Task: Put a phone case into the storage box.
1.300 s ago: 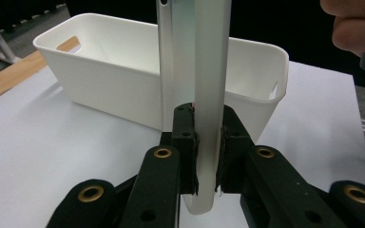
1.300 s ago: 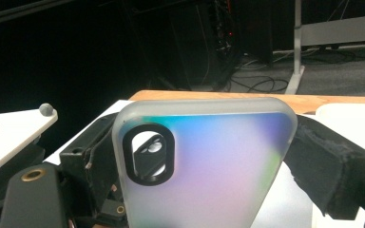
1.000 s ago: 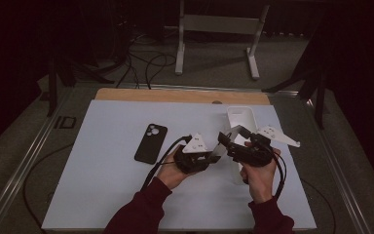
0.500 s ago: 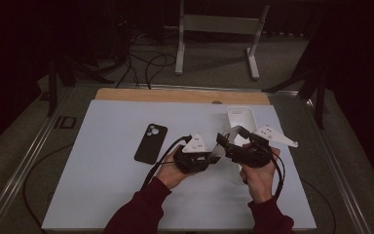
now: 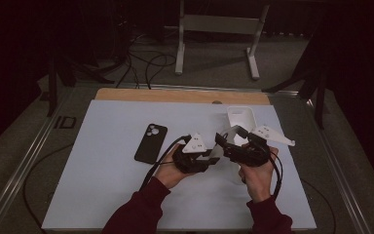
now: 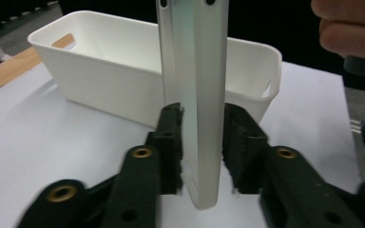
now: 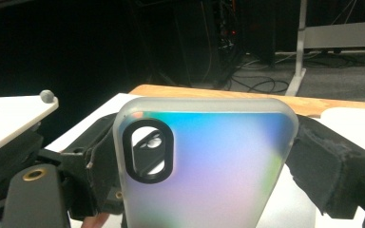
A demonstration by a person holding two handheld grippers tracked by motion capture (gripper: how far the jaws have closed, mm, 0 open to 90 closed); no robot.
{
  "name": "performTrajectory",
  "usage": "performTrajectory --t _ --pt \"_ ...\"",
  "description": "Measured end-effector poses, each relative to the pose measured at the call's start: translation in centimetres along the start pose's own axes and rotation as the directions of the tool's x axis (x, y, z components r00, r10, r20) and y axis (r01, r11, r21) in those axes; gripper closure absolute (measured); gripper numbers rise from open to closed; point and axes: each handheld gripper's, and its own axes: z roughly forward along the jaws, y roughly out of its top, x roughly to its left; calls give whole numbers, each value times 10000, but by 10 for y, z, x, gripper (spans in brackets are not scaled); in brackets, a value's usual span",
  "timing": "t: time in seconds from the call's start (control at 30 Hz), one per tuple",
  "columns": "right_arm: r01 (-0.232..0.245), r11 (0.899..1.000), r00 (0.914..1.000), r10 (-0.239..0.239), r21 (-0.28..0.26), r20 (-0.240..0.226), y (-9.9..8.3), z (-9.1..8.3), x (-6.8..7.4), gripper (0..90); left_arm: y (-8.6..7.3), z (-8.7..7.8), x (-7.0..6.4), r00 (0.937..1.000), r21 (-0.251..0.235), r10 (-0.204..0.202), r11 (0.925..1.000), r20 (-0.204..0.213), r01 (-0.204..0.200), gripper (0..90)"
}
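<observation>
A translucent, iridescent phone case (image 7: 209, 166) with a black-ringed camera cut-out is held up between both grippers over the middle of the white mat. My left gripper (image 6: 202, 142) is shut across the case's thin thickness, so the case (image 6: 199, 95) stands edge-on between its black pads. My right gripper (image 7: 204, 152) has a padded jaw against each long side of the case. From above, the left gripper (image 5: 209, 158) and right gripper (image 5: 224, 144) meet nose to nose. A black phone (image 5: 151, 142) lies face down on the mat to their left.
A white plastic bin (image 5: 241, 117) stands at the back right of the mat (image 5: 102, 195), just behind the grippers, and it looks empty (image 6: 123, 61). A wooden strip (image 5: 175, 95) runs along the table's far edge. Cables trail from both grippers toward the person.
Both grippers stay together at the middle of the mat with the case between them. The right one has shifted slightly. The phone and bin have not moved.
</observation>
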Motion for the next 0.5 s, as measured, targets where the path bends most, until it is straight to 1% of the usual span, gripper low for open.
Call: performTrajectory --t 0.03,0.07,0.1,0.17,0.27,0.3,0.4,0.47,0.5 --pt "0 10000 10000 0 0 0 0 0 0 169 0 -3 2 9996 71 -89 9999 -257 91 632" --pt "115 9999 9999 -115 12 120 2 1 1 169 0 -3 3 9996 49 -132 9999 -266 133 554" --pt "155 9999 9998 -156 16 137 2 2 2 170 0 -4 3 9994 54 -165 9998 -295 167 538" --pt "189 9998 9996 -190 7 198 2 2 1 169 -1 -6 4 9985 124 -186 9997 -520 193 501" --pt "185 9998 9995 -185 -3 254 3 3 1 170 -3 -9 5 9948 192 -283 9994 -975 303 408" --pt "198 9998 9994 -197 -25 292 3 3 0 170 -4 -10 6 9927 168 -314 9993 -1160 336 368" --pt "228 9997 9990 -227 -29 376 4 4 -1 170 -6 -15 7 9837 232 -351 9989 -1766 398 246" --pt "244 9997 9987 -242 -47 443 5 4 -2 169 -8 -19 8 9770 216 -467 9984 -2080 523 185" --pt "250 9997 9986 -247 -53 462 6 4 -2 170 -8 -21 9 9738 209 -463 9984 -2228 523 165"
